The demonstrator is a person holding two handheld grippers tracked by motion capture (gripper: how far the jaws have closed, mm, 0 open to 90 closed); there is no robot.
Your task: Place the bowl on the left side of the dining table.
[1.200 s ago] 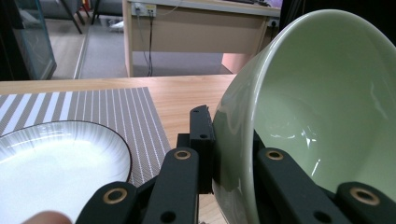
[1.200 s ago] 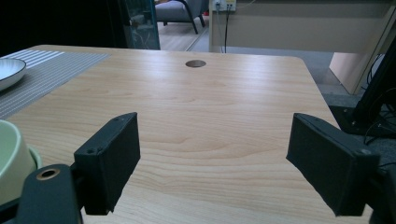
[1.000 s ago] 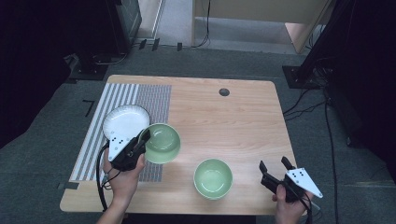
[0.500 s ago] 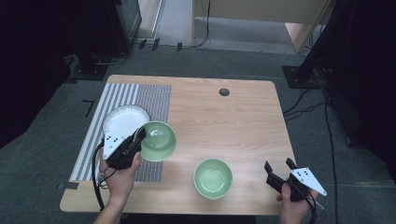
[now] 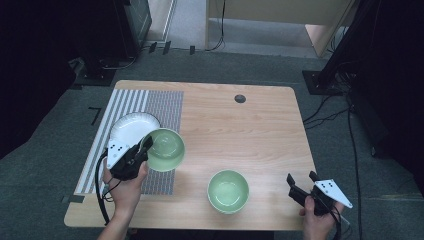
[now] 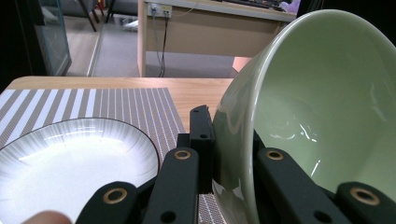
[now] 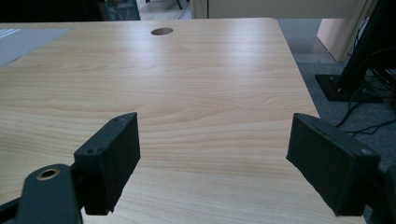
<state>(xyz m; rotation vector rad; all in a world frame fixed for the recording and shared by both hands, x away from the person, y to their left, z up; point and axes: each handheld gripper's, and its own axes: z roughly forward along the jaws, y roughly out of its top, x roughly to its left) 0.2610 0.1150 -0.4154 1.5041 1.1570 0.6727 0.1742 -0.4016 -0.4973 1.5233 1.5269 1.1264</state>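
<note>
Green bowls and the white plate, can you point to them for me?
held green bowl (image 5: 165, 149), high view, its inside.
other green bowl (image 5: 228, 190), high view, its inside bottom.
white plate (image 6: 70, 163), left gripper view, its flat middle.

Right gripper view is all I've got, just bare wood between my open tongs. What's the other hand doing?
Observer: The left tongs are shut on the rim of a green bowl, one jaw inside and one outside, with the bowl tilted.
Operator: Is anything under that bowl?
Observer: A white plate lies just beside it on the striped mat.
Operator: Anything near my tongs that I could pick up?
Observer: A second green bowl stands upright on the table, to the left of the right tongs and apart from them.
</note>
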